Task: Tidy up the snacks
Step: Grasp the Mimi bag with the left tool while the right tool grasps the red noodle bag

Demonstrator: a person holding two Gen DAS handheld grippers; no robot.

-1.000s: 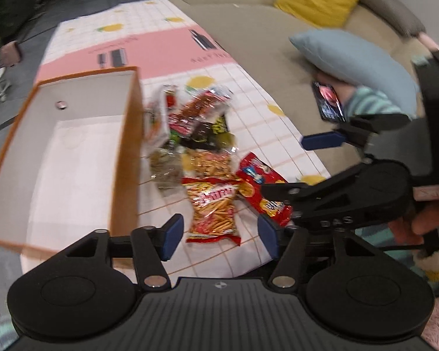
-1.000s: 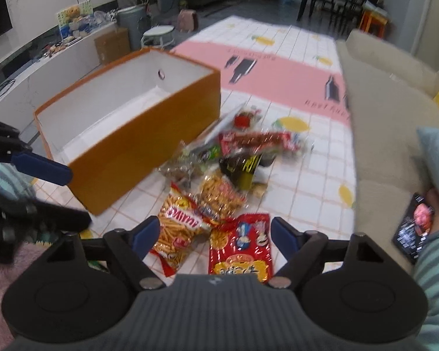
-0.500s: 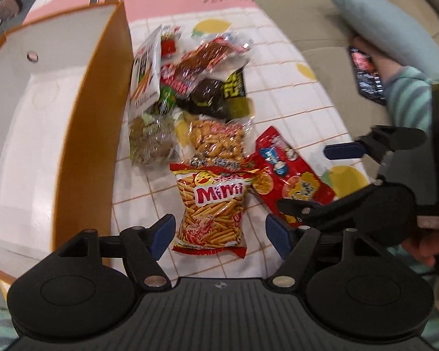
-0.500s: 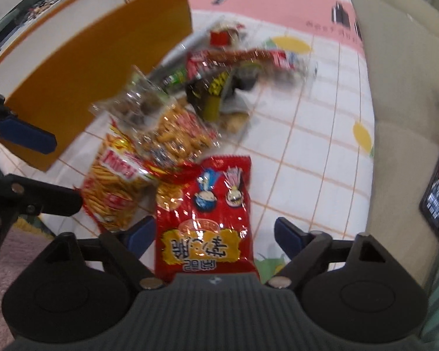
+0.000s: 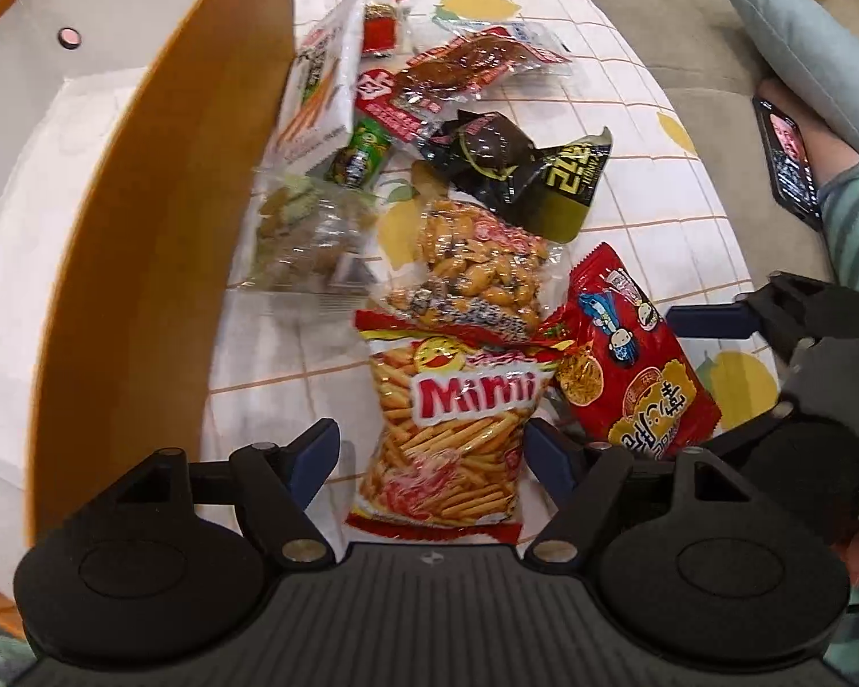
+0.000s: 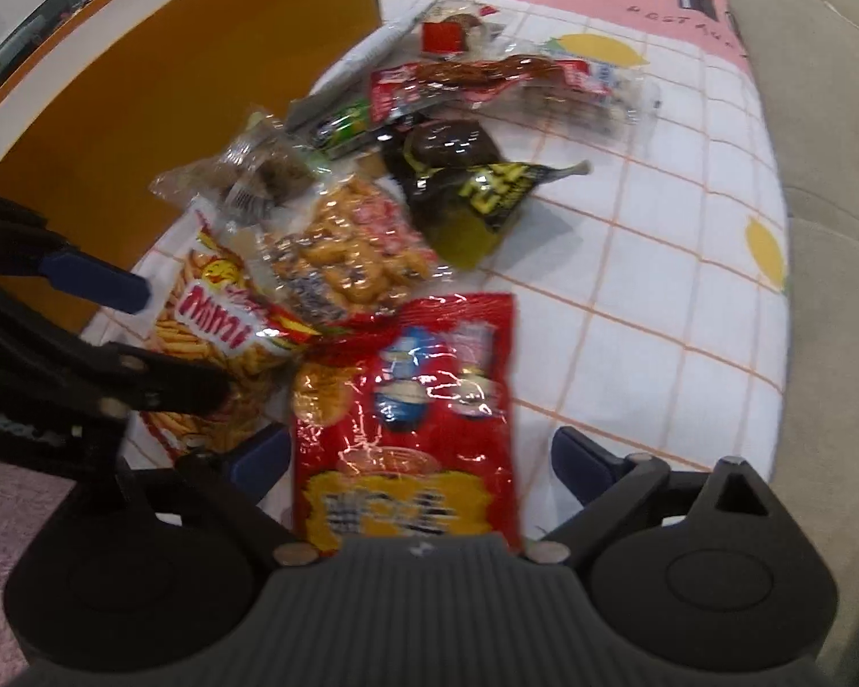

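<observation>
Both grippers point down at a pile of snacks on the table cloth (image 5: pixel 646 131), right beside the big orange box (image 5: pixel 160 240), which looks empty inside. The left gripper (image 5: pixel 432 452) has its jaws wide apart, and they have just been opening more. The Mimi stick bag (image 5: pixel 452 429) lies flat between them, but the pads do not press on it yet. The right gripper (image 6: pixel 418 461) is wide apart too, and its jaws have also just been opening. The red snack bag (image 6: pixel 412 401) lies between them, not squeezed yet. These two bags touch each other at one corner. Behind them sit a clear bag of nuts (image 5: pixel 475 263), a black and yellow packet (image 5: pixel 521 172), a clear bag of brown bits (image 5: pixel 309 240) and a few more small packs close to the box wall. I think all these bags are very light and puffy, with air inside. The shiny plastic looks slippery, so a bag could slide out of a loose pinch. The sticks inside the Mimi bag would snap if squeezed hard. I would grab each bag across its middle where the sides can fold in, or by the flat sealed edge at the end, and squeeze gently. The bags are soft and floppy, so they will droop when lifted over the box wall.
</observation>
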